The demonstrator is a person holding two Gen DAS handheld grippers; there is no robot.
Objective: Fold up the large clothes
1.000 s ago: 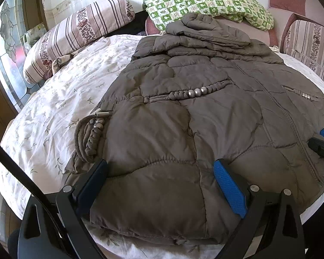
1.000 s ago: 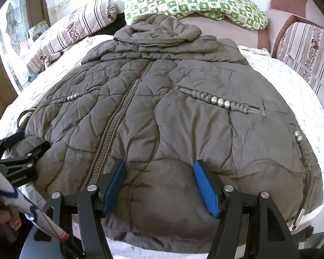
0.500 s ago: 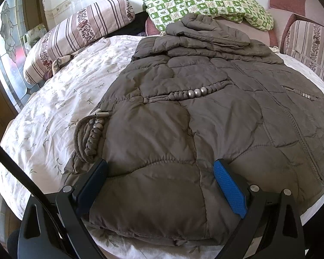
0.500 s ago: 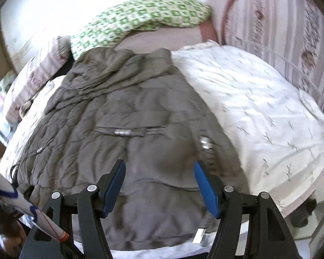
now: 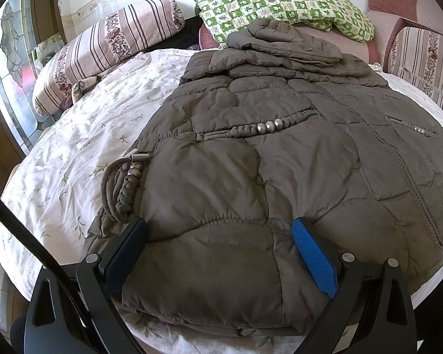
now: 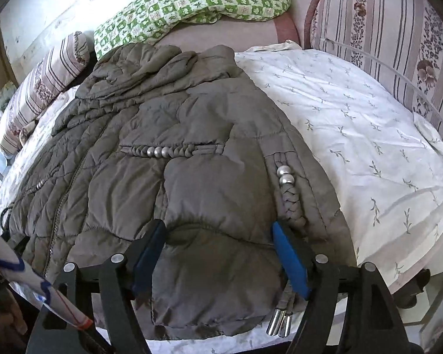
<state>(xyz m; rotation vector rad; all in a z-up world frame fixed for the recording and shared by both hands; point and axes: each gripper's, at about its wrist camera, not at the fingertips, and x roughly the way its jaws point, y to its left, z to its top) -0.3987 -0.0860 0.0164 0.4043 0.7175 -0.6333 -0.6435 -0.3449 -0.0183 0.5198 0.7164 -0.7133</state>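
Here both tongs [image 5: 220, 246] [image 6: 218, 243] gape empty over jacket [image 5: 280, 159] on floral bedsheet [image 5: 82, 147]

Jacket [image 5: 274, 171] flat on bed sheet [image 5: 82, 147], hood toward headboard pillows [image 5: 280, 3]. Braided cord [image 5: 124, 188] at jacket's left edge. Both grippers [image 5: 218, 253] [image 6: 218, 256] spread wide over near hem.

Grey-brown jacket [image 5: 280, 162] – white leaf-print sheet [image 5: 82, 147] – green checked pillow [image 5: 280, 3]
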